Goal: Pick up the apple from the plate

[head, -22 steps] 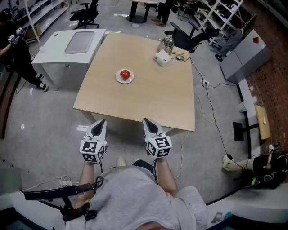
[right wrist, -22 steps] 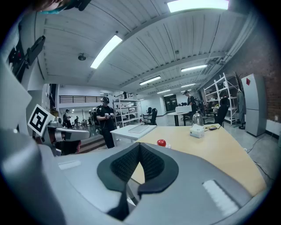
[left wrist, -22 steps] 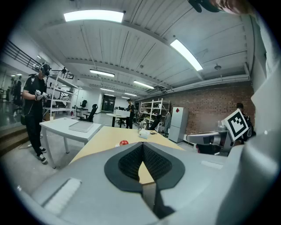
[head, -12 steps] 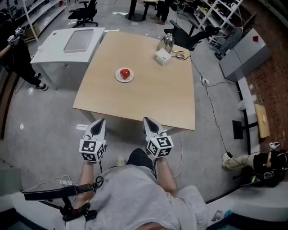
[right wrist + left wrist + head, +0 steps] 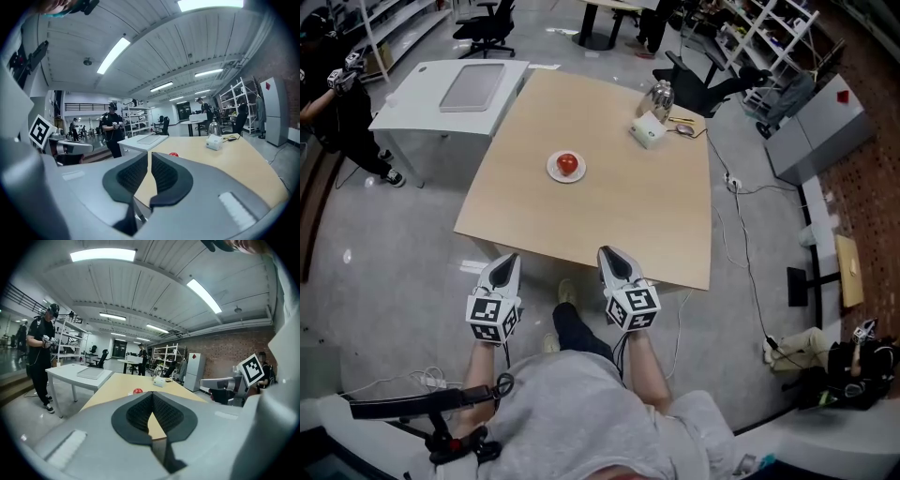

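A red apple sits on a small white plate near the middle of a light wooden table. Both grippers are held short of the table's near edge, well away from the apple. My left gripper is shut with nothing in it, its pads meeting at the tip. My right gripper is also shut and empty, its pads almost touching. Past the jaws, the apple looks small and far off in the left gripper view, and the apple looks the same in the right gripper view.
A white box and a glass jar stand at the table's far right corner. A white side table with a grey tray adjoins the far left. A person stands at the left. Office chairs and floor cables lie beyond.
The person holding the grippers has stepped forward: a leg now shows ahead of the body, and the table and apple sit a little lower in the view. Both grippers stay shut.
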The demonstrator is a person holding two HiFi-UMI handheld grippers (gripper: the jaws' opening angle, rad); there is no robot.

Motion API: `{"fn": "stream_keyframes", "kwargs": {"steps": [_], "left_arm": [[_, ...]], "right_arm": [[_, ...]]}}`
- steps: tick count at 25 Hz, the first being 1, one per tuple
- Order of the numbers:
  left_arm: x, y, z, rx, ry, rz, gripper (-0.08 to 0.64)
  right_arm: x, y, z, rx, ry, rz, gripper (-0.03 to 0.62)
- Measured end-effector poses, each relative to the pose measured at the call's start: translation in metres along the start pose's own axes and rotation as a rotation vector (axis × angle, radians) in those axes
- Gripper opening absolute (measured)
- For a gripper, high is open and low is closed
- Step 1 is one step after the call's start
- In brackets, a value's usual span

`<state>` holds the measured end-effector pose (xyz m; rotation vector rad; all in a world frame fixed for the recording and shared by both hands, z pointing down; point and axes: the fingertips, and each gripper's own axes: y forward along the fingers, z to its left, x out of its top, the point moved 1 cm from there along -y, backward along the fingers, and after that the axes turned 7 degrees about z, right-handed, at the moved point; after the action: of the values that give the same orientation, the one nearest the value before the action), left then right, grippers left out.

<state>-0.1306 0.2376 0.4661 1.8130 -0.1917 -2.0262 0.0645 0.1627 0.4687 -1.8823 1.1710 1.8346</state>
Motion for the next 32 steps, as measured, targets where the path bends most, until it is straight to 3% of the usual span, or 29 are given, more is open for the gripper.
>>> {"fn": "stream_keyframes", "kwargs": {"steps": [22, 32], "left_arm": [[0.005, 0.142, 0.095, 0.085, -0.098, 0.095, 0.018], [-0.012, 0.172, 0.102, 0.089, -0.139, 0.183, 0.018]], "right_arm": [[0.015, 0.197, -0.081, 0.074, -0.030, 0.121, 0.028], [0.020, 0.262, -0.107, 0.073, -0.107, 0.157, 0.066]]}}
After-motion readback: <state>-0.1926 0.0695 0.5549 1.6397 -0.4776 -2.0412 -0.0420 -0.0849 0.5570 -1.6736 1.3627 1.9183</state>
